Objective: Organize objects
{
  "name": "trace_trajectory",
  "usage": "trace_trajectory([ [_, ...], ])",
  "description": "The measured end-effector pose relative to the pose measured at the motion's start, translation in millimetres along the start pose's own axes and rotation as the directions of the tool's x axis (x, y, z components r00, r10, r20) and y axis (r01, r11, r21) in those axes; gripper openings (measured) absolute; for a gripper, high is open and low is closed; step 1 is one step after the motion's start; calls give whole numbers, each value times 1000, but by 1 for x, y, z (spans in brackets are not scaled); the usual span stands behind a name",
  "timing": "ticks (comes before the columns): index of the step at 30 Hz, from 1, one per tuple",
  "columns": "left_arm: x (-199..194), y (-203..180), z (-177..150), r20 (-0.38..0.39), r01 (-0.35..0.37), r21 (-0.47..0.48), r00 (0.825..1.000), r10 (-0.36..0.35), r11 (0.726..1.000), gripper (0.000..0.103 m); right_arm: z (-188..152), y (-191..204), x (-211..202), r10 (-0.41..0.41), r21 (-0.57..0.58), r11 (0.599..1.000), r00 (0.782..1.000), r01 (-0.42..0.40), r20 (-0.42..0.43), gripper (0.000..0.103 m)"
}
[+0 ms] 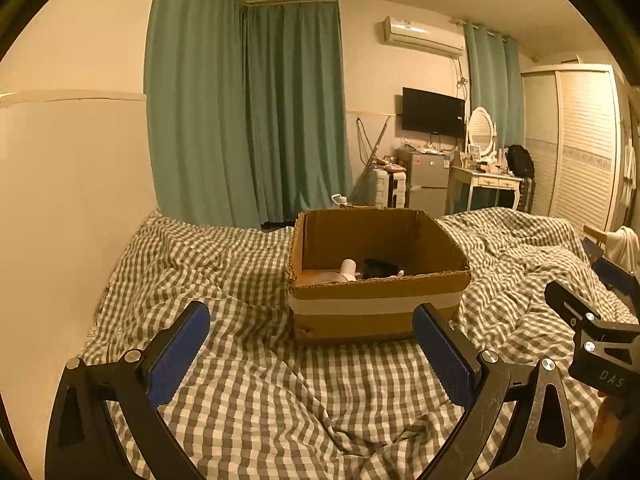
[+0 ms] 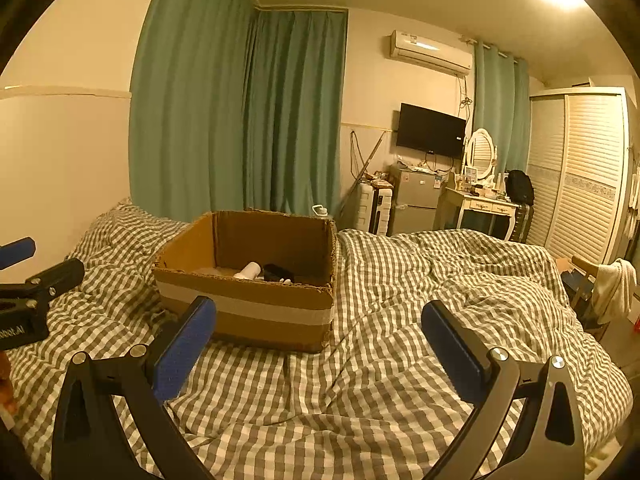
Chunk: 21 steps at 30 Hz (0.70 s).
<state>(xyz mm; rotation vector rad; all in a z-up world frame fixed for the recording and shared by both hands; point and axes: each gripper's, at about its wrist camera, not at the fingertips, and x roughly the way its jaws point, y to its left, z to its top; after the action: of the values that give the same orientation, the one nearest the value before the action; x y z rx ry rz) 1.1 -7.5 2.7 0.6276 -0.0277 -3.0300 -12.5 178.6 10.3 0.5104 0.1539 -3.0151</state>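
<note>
An open cardboard box [image 1: 376,308] with a pale tape band stands on the checked bed cover [image 1: 260,400]. Inside it lie a white bottle [image 1: 347,270] and a black object [image 1: 380,267]. The box also shows in the right wrist view [image 2: 248,312], with the bottle [image 2: 250,270] and black object [image 2: 278,272] inside. My left gripper [image 1: 312,320] is open and empty, held above the cover just in front of the box. My right gripper [image 2: 320,316] is open and empty, to the right of the box's front corner.
The rumpled checked cover [image 2: 400,360] spreads over the whole bed. A wall [image 1: 60,200] runs along the bed's left side. Green curtains [image 1: 248,120], a small fridge [image 1: 428,178], a dressing table [image 1: 484,184] and a wardrobe [image 1: 576,144] stand beyond the bed.
</note>
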Motion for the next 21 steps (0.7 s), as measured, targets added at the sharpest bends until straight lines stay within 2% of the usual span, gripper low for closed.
trace_trajectory([
  [3, -3, -2, 0, 11, 5, 0, 1000, -5, 1000, 103, 1, 0, -3, 10, 5, 1000, 1000, -10, 5, 102],
  [7, -6, -7, 0, 22, -23, 24, 1000, 22, 999, 103, 1, 1, -6, 10, 2, 1000, 1000, -10, 6, 102],
  [21, -1, -1, -1, 6, 2, -2, 1000, -2, 1000, 103, -3, 10, -2, 5, -34, 999, 1000, -5, -6, 102],
])
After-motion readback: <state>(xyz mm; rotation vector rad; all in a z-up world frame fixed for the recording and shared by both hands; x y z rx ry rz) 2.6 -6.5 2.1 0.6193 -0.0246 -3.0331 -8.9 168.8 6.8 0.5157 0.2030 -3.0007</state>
